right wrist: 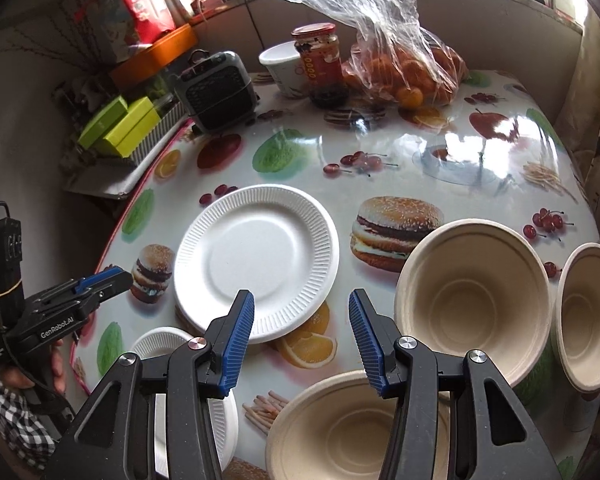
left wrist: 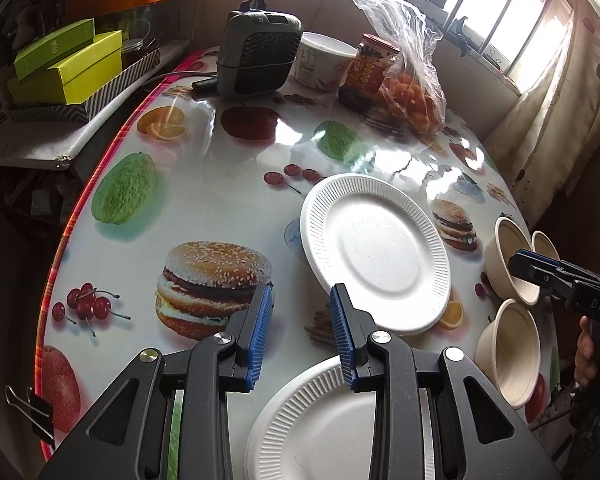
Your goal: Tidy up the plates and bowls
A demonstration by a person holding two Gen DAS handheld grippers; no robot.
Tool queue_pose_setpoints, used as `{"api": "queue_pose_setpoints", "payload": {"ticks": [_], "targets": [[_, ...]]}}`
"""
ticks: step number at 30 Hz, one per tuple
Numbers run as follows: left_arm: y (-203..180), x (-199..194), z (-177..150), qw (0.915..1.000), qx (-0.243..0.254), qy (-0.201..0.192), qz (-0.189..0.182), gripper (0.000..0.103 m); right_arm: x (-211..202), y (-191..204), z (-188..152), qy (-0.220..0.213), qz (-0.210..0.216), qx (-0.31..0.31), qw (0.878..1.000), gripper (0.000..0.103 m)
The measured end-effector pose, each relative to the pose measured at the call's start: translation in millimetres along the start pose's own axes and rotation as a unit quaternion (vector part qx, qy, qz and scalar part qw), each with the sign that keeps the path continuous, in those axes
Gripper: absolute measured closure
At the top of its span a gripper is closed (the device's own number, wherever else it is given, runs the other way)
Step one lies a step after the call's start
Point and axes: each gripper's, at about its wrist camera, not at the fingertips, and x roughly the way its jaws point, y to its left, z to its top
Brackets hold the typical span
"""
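the tablecloth (left wrist: 220, 184), filling the middle of the left wrist view, is looking like glossy plastic, smooth and mirroring the window light. the upper plate (left wrist: 374, 252) at centre right and the lower plate (left wrist: 312, 432) at the bottom are showing matt white foam or pressed paper with ribbed rims. the bowls (right wrist: 472, 292) at the right of the right wrist view are appearing as matt beige moulded pulp. the left gripper (left wrist: 302, 334) is showing matt black plastic arms, ridged blue pads and shiny metal pins. the bag (right wrist: 384, 40) at upper centre is glinting as thin crinkled clear plastic
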Motion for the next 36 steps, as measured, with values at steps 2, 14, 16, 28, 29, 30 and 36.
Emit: {"api": "queue_pose_setpoints", "payload": {"ticks": [2, 14, 16, 28, 29, 30, 36], "targets": [[0, 6, 6, 1.0, -0.005, 0.004, -0.001, 0.071, 8, -5, 9, 0.008, 0.004, 0.004, 1.0, 0.054], [-1, 39, 26, 0.9997, -0.008, 0.022, 0.003, 0.071, 52, -21, 40, 0.057, 0.005, 0.021, 0.998, 0.054], [0, 43, 27, 0.9996, -0.009, 0.028, 0.002, 0.071, 60, -21, 41, 0.068, 0.012, 0.026, 0.997, 0.054], [4, 58, 27, 0.9989, -0.018, 0.044, -0.002, 0.071, 95, -23, 44, 0.102, 0.011, 0.038, 0.994, 0.054], [4, 59, 26, 0.9988, -0.018, 0.045, -0.003, 0.071, 96, -23, 45, 0.104, 0.01, 0.038, 0.994, 0.054], [4, 59, 26, 0.9988, -0.019, 0.046, -0.003, 0.071, 98, -23, 45, 0.105, 0.008, 0.038, 0.994, 0.054], [4, 60, 26, 0.9987, -0.018, 0.047, -0.007, 0.071, 103, -24, 45, 0.108, 0.009, 0.045, 0.993, 0.054]]}}
